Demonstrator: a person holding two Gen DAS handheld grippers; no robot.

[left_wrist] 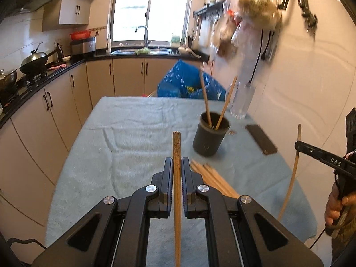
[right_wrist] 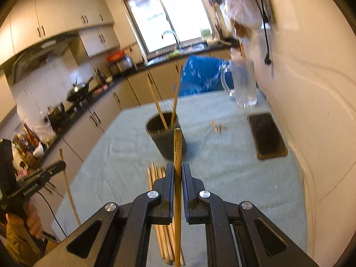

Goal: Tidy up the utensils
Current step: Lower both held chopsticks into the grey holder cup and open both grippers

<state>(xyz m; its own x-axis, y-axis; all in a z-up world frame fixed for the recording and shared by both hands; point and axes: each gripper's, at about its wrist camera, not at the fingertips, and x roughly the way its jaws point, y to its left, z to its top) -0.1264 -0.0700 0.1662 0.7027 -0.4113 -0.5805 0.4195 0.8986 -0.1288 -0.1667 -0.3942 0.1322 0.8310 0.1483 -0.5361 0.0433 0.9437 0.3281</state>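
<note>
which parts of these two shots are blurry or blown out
Left wrist view: the window is blown out white, and the hanging bags on the right wall are smeared by motion, while the held chopstick stays sharp. Right wrist view: the whole kitchen is softer, the glass jug and dark cup are blurred, and straight edges bow.

The right gripper [left_wrist: 299, 143] bears "DAS"; the left gripper [right_wrist: 63, 165] bears blurred lettering, possibly "FeelPoint-AI".

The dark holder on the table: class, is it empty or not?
Not empty. The dark holder stands upright with two chopsticks leaning inside it.
</note>
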